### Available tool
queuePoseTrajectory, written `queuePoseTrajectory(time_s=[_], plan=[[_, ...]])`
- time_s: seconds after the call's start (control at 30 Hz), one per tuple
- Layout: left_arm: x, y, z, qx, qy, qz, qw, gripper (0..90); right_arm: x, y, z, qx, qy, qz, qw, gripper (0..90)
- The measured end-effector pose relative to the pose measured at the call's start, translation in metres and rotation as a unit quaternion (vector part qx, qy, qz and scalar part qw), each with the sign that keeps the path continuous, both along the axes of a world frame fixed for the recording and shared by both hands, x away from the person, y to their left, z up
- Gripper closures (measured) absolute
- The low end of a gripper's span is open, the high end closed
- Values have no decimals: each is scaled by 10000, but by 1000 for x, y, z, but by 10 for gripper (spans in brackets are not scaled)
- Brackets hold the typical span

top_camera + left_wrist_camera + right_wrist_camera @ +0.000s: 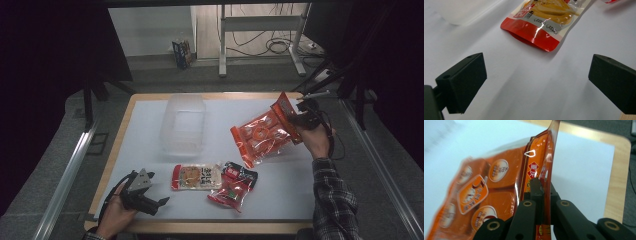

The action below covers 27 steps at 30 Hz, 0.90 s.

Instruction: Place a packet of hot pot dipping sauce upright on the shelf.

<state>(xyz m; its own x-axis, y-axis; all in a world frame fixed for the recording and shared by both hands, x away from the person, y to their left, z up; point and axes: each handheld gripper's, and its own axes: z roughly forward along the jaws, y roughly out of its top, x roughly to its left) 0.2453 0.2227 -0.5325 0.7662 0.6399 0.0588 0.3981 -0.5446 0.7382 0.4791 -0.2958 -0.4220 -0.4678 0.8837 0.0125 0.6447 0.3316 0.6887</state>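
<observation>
**Orange snack bag held above the table's right side**

The orange snack bag [261, 136] hangs clear of the white table [285, 190], its top seal clamped in the right gripper [295, 118]. Just left stands a clear plastic bin [183, 123]. Nearer the person lie a red-and-yellow pouch [196, 177] and a red-black packet [234, 185]. The left gripper [159, 204] rests low, jaws wide apart.

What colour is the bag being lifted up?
Orange bag, with round pictures; the right gripper view shows it best.

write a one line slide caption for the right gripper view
Right gripper clamped on the top seal of an orange snack bag, held above the white table.
</observation>
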Motion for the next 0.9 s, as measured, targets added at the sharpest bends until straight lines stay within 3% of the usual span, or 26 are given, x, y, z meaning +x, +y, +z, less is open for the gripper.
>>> queuePoseTrajectory(time_s=[0.23,0.4,0.53,0.63,0.77,0.9], plan=[[0,1,1,-80,-46,24,10000,15,-13,16,39,461,-174,258,9985,886],[-1,1,1,-70,-62,-5,10000,14,-22,37,59,366,-353,528,9973,887],[-1,1,2,-76,-69,5,9999,14,-27,50,71,566,-381,718,9951,888],[-1,1,2,-78,-73,-1,9999,13,-30,58,77,585,-381,796,9944,888],[-1,1,2,-73,-91,-18,9999,12,-38,79,88,404,-527,983,9929,888],[-1,1,2,-52,-93,-28,9999,12,-42,92,95,428,-589,1106,9912,889]])
